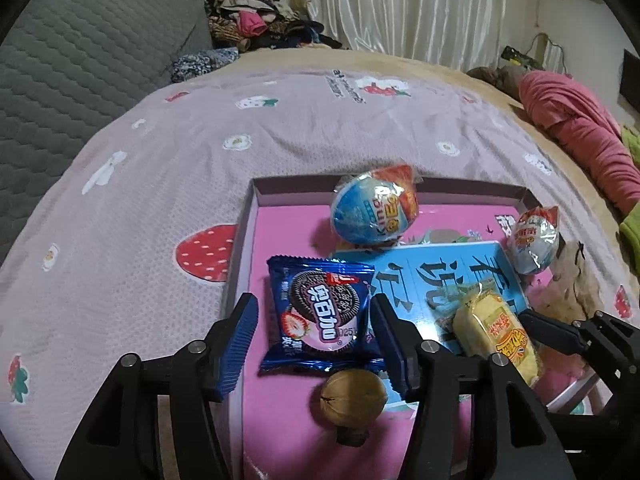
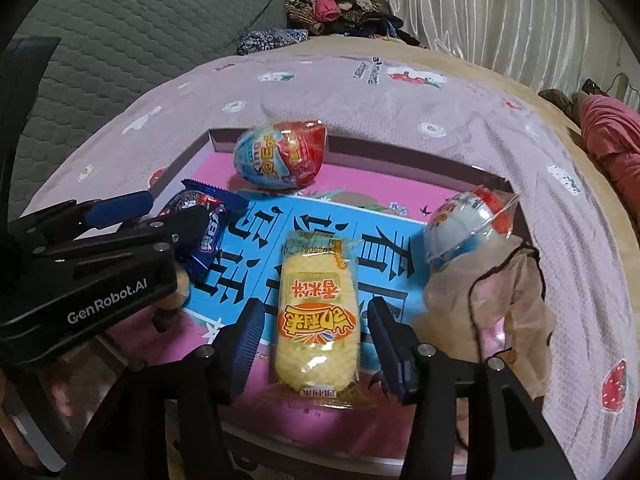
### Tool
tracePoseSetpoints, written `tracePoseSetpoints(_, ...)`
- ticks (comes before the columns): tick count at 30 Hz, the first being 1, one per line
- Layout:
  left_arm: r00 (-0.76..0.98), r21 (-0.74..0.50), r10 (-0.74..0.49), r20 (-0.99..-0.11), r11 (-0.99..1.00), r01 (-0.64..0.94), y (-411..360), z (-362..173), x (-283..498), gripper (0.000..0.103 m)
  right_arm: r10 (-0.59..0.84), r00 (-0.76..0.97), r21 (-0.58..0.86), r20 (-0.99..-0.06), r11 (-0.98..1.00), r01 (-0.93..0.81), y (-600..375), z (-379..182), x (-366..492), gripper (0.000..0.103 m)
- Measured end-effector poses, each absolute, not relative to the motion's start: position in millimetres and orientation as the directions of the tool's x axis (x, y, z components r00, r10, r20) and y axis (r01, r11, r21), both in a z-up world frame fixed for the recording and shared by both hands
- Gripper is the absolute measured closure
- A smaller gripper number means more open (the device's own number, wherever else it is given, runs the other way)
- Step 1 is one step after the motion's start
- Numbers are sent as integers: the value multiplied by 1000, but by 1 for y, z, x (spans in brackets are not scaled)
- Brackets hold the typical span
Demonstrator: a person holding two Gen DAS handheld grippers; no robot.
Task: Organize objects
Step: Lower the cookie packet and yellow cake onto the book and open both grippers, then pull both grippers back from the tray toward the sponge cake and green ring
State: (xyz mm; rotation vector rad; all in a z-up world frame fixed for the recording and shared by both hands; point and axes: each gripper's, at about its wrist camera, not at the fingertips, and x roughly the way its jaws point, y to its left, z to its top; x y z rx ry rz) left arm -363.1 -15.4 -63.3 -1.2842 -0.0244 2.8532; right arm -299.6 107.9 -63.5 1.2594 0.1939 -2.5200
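Observation:
A shallow pink box lies on the bed and holds the snacks. My left gripper stands open around a blue Oreo packet lying flat on the box floor, with a small gap at each pad. A walnut sits just below the packet. My right gripper is open either side of a yellow cake packet that rests on a blue printed card. Two wrapped toy eggs lie in the box, one at the back and one at the right.
A beige mesh pouch slumps over the box's right edge. The box sits on a pink strawberry-print blanket. A grey quilted cushion is on the left, a clothes pile lies behind, and a pink cloth is at the right.

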Motion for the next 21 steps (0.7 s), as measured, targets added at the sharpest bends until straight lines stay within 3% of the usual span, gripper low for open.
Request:
tracePoseSetpoints(5, -664, -18, 6, -748, -1000, 11, -20, -60, -361, 29, -218, -590, 15, -778, -944, 329, 110, -53, -295, 42)
tracePoseSetpoints(21, -708, -5, -23, -706, -999, 38, -29, -32, -334, 26, -224, -663, 14, -714, -952, 306, 117, -18, -272, 33)
